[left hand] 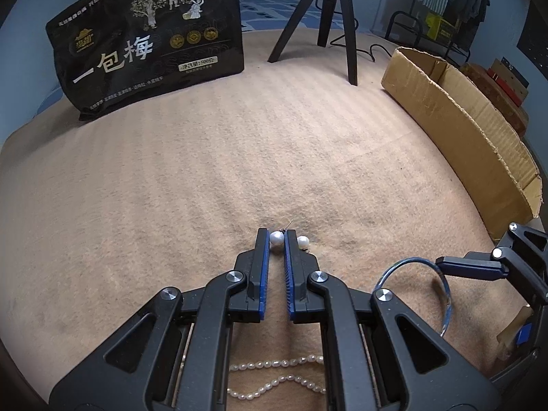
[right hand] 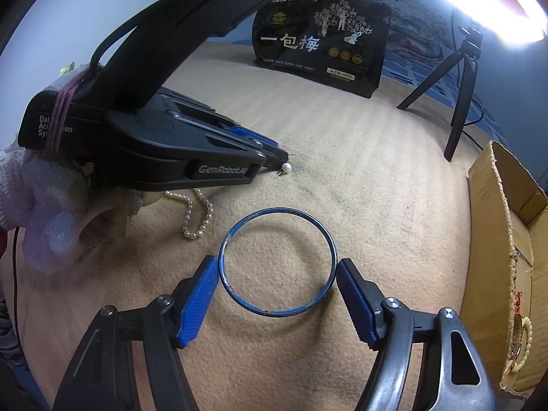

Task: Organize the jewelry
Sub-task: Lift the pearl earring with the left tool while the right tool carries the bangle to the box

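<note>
Your left claw [left hand: 276, 239] is clenched on a pearl earring [left hand: 276, 238], pinned between its blue pads at the fingertips; a second pearl earring [left hand: 302, 241] lies just beside the right finger, at 3 o'clock of the first, on the beige blanket [left hand: 171, 188]. A pearl necklace [left hand: 274, 376] trails under the claw's body at 6 o'clock. In the right wrist view, your right claw [right hand: 277, 270] straddles a blue bangle [right hand: 276, 262] lying flat on the blanket, one pad at 9 o'clock of the ring and the other at 3 o'clock; the pads sit at the rim, but whether they press on it you cannot tell. A white-gloved hand [right hand: 27, 185] holds the left claw at 10 o'clock. A black snack bag [left hand: 147, 41] stands at 11 o'clock, a tripod [left hand: 328, 24] at 12, a cardboard box [left hand: 462, 130] at 2.
</note>
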